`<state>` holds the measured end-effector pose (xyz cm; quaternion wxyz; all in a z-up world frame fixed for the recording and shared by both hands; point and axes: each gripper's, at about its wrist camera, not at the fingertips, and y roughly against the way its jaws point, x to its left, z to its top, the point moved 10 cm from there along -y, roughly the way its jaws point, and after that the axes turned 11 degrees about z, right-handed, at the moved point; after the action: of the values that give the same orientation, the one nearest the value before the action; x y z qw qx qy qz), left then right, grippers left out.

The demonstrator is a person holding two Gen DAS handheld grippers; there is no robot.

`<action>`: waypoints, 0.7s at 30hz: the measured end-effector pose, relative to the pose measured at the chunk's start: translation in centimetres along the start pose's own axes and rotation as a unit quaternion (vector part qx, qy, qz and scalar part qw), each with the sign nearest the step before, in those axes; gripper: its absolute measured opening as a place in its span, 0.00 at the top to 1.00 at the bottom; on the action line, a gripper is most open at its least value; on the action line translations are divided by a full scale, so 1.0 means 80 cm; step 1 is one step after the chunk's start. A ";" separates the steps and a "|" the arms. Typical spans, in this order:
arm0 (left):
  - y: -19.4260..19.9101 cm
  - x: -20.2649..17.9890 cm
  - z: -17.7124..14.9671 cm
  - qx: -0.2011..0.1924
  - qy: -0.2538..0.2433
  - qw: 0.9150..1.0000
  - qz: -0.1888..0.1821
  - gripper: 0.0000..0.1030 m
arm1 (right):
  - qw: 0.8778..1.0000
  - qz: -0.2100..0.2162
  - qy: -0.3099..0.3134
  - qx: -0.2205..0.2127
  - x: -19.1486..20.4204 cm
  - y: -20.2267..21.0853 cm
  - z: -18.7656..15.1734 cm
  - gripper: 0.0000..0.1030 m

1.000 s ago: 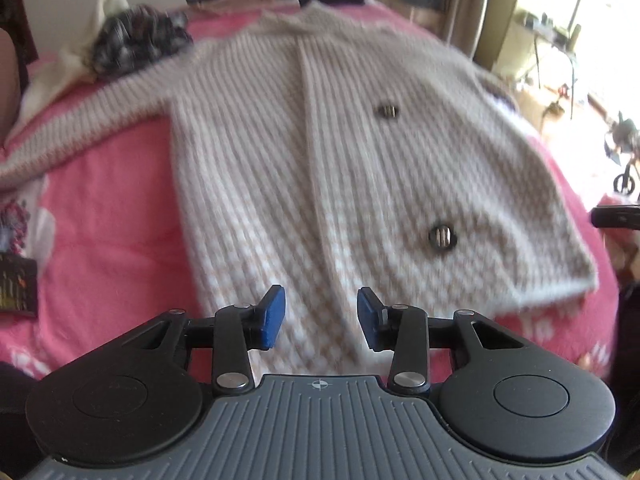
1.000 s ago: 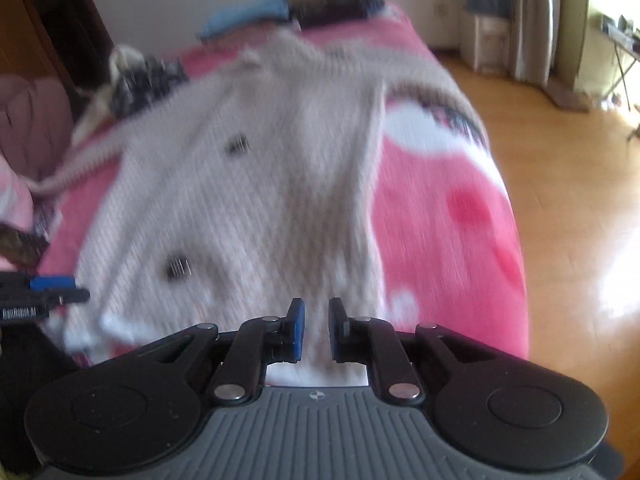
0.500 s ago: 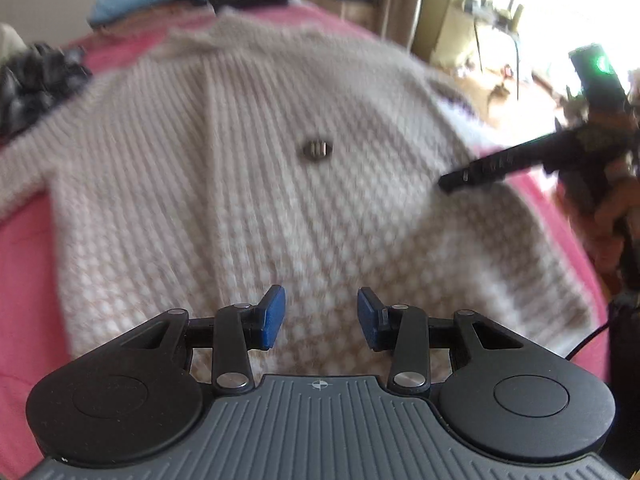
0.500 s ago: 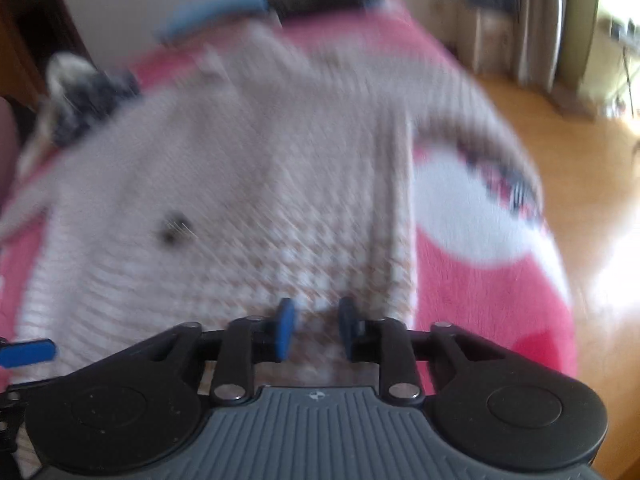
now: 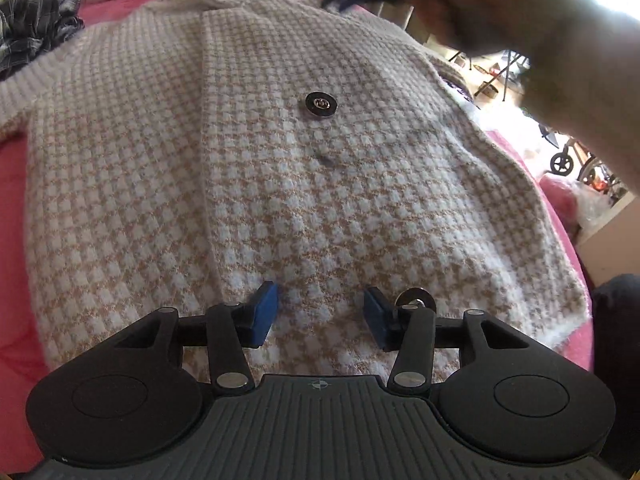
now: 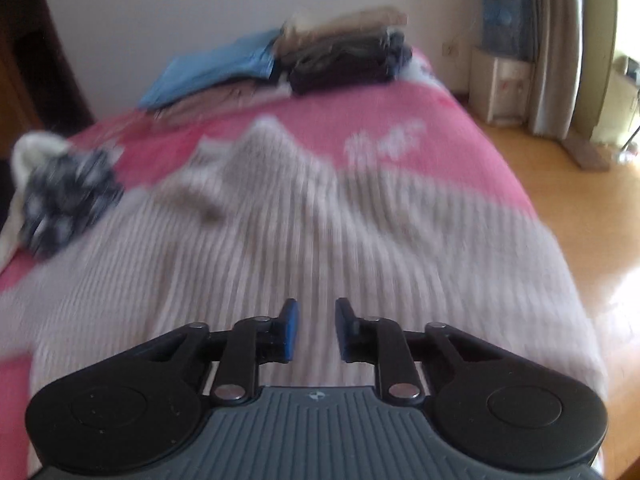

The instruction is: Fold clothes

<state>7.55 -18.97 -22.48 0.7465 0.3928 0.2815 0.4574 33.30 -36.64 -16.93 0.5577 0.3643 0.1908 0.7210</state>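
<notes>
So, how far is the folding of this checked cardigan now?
Done: folded piles sit at the far end of the bed. In hand: the cardigan lies flat, front up, with no fold yet. The left gripper hovers over its hem, jaws opening and empty; the right gripper is over the upper part, jaws closing on nothing. Left: all its folds, then the crumpled plaid garment.

The cardigan (image 5: pixel 280 184) is knitted in a small beige-and-white check, with dark, shiny round buttons (image 5: pixel 320 105), and it lies on a pink blanket (image 6: pixel 452 136) with white markings. Beside it sits a dark blue-and-white checked garment (image 5: pixel 36 28); the folded pile (image 6: pixel 344 56) shows blue, tan and near-black layers
</notes>
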 end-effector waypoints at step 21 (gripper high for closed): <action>-0.006 -0.004 -0.007 0.014 0.013 1.000 -0.016 0.44 | 0.999 -0.004 -0.020 0.027 0.030 -0.226 0.111 0.87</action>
<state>7.19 -19.16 -23.13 0.7448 0.3925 0.3034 0.4462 51.63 -30.00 -22.63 0.5539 0.3934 0.2005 0.7059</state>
